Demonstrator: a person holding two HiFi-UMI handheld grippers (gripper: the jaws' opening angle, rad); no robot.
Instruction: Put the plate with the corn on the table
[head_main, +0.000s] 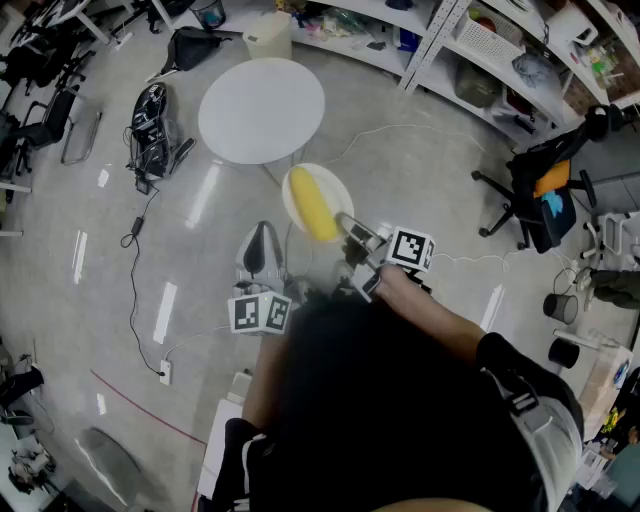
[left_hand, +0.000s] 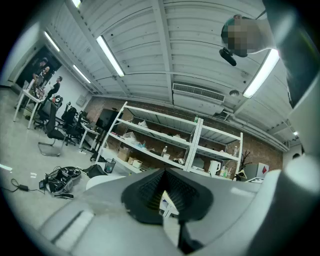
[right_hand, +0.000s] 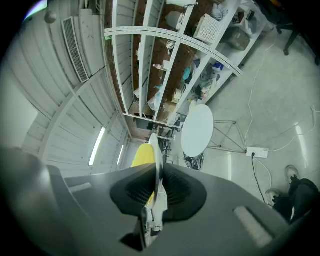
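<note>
Workshop floor, white table ahead | right gripper clamps plate rim — corn aboard | left gripper closed, empty

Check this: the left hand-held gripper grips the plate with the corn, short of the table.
Wrong side: the right hand-held gripper grips the plate with the corn, short of the table. The right gripper view shows the rim between its jaws.

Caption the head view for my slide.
Right gripper clamps the rim of a white plate bearing corn, short of the round white table.
</note>
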